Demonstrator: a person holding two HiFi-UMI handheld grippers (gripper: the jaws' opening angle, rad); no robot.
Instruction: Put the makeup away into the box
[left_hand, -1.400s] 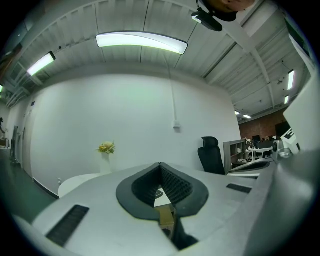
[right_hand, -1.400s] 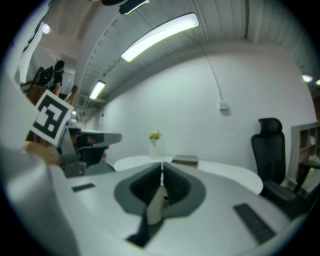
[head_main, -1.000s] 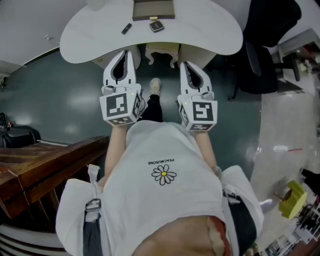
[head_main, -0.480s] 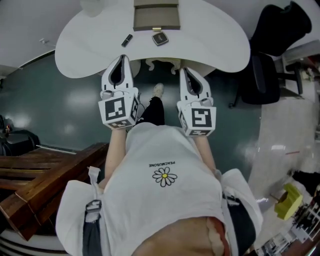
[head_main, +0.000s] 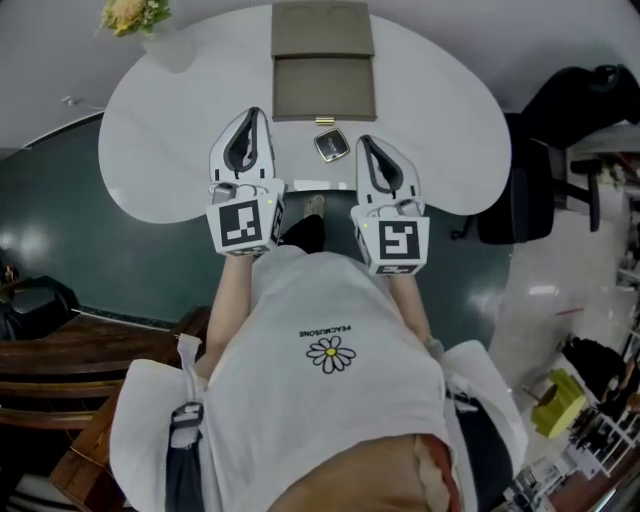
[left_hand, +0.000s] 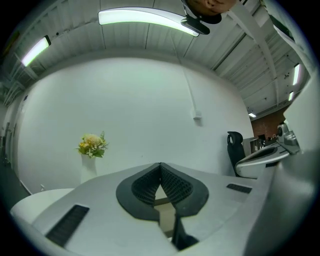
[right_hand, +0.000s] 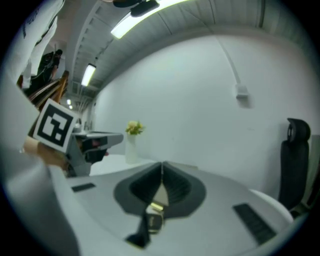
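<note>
White surface (head_main: 160, 150) holds the small makeup case (head_main: 331, 146), just in front of the open brown box (head_main: 323, 90). The case lies closer to the right tongs (head_main: 366, 142) than the left tongs (head_main: 256, 113). Both are pinched together, holding nothing.

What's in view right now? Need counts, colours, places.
table: one, white, rounded, ahead of the person
box: one, taupe, appears open, far middle of the table
compact: one, dark, on the table just nearer than the box
flowers: one bunch, yellow-green, in a white vase, table's far left
office chair: one, black, right of the table
wooden furniture: brown, lower left
yellow object: one, lower right, unidentifiable
left hand-held gripper: white-black, shut, empty, left of the compact
right hand-held gripper: white-black, shut, empty, right of the compact
shirt: white, daisy print
</note>
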